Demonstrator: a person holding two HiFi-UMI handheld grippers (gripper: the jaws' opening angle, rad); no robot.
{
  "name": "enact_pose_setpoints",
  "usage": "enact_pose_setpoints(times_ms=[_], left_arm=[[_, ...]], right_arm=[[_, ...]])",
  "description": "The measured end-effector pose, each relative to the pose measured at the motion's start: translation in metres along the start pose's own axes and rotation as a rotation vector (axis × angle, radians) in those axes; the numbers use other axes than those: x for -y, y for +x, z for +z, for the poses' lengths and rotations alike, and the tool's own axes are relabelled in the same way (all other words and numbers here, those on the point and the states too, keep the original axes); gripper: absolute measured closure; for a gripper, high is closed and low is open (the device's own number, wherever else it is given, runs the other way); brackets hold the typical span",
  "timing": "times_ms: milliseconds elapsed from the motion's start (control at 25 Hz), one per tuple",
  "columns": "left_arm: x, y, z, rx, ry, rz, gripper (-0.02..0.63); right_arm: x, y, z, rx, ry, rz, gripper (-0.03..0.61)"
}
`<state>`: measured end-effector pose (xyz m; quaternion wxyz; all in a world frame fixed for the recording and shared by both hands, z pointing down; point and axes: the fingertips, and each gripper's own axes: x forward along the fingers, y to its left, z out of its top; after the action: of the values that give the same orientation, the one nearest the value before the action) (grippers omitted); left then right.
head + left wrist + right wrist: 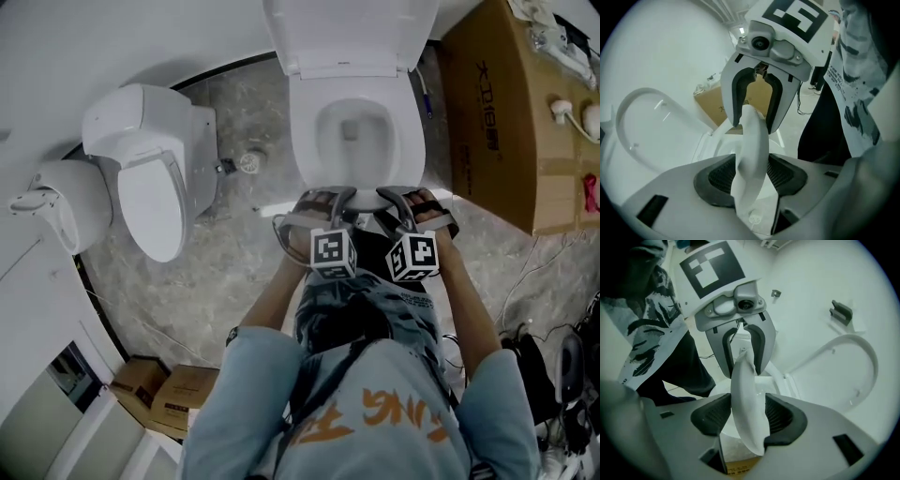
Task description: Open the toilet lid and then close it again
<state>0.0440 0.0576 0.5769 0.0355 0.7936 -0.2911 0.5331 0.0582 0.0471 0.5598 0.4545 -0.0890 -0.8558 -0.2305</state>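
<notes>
Spare toilet (150,178) left of open toilet (309,159) — box (497,122) right.

Pale blue shirt (246,398), orange lettering (394,419)

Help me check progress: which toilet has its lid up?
The middle toilet, in front of the person: its lid stands upright, bowl exposed. The left toilet is covered.
</notes>
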Motion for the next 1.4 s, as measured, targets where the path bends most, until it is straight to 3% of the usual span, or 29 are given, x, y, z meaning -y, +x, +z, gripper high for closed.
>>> enact_pose_setpoints(times_ms=[400, 640, 840, 1160, 1400], left_arm=[[-0.069, -0.052, 0.024, 0.105, -0.056, 0.162, 0.427], [-0.114, -0.075, 0.040, 0.152, -0.026, 0.248, 0.448], [-0.149, -0.086, 0.047, 0.202, -0.022, 0.303, 0.460], [-0.219, -0.104, 0.056, 0.231, 0.049, 0.433, 0.485], [-0.271, -0.107, 0.060, 0.250, 0.108, 0.500, 0.511]], right_arm=[[0.065, -0.043, 0.030, 0.010, -0.015, -0.264, 0.418], [0.114, -0.061, 0.043, -0.020, -0.060, -0.437, 0.446], [0.152, -0.065, 0.047, -0.071, -0.045, -0.515, 0.448], [0.225, -0.072, 0.060, -0.133, 0.016, -0.639, 0.462], [0.277, -0.071, 0.064, -0.152, 0.035, -0.683, 0.448]])
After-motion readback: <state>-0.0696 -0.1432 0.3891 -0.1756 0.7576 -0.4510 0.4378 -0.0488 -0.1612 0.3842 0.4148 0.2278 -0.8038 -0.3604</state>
